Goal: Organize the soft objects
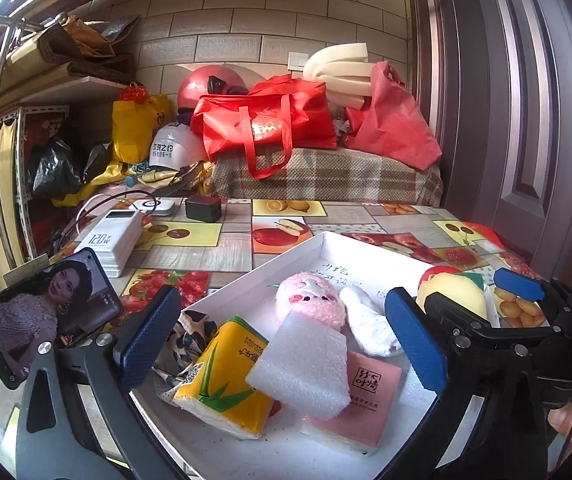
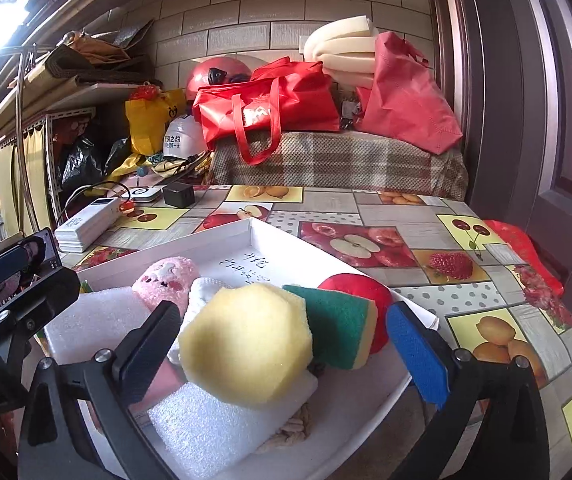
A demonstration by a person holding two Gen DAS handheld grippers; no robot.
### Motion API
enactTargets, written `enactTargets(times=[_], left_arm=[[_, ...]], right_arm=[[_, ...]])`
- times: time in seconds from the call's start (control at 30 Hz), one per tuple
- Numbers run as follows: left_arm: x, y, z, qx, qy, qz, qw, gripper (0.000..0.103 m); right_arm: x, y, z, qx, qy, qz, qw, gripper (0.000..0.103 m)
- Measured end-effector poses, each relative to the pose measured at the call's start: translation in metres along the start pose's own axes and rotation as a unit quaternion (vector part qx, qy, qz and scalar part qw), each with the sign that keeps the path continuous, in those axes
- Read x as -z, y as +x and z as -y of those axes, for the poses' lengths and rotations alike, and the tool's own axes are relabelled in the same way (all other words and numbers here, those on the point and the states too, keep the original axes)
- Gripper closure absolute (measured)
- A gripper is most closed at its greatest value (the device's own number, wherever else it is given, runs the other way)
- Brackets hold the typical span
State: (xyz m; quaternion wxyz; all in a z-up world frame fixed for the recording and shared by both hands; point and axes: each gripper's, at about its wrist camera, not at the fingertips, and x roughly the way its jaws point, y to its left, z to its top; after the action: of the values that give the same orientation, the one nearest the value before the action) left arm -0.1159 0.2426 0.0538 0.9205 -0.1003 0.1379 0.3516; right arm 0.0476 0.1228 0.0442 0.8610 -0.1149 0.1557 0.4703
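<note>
In the white tray [image 1: 242,280], the white foam block [image 1: 301,364] leaned just ahead of the left gripper [image 1: 282,336], between its spread, empty fingers. The right gripper [image 2: 282,344], also spread and empty, faced the yellow sponge [image 2: 246,344] nearer the tray's right rim.

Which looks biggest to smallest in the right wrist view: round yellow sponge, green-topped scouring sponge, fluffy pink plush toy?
1. Round yellow sponge, though it sits nearest the camera, so its lead is partly nearness.
2. Green-topped scouring sponge.
3. Fluffy pink plush toy, farther back and partly hidden, so its true size is unsure.
</note>
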Motion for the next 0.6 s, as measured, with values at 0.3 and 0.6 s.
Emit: enactTargets(times=[0.3,0.6], left_arm=[[0.002,-0.008,0.003,-0.002,0.007,0.018,0.9998,0.000],[0.001,-0.013,0.002,-0.006,0.005,0.030,0.9995,0.000]], right_arm=[[0.000,-0.006,0.000,0.008,-0.002,0.015,1.000,0.000],[0.002,-0.019,0.001,0.030,0.003,0.050,0.998,0.000]])
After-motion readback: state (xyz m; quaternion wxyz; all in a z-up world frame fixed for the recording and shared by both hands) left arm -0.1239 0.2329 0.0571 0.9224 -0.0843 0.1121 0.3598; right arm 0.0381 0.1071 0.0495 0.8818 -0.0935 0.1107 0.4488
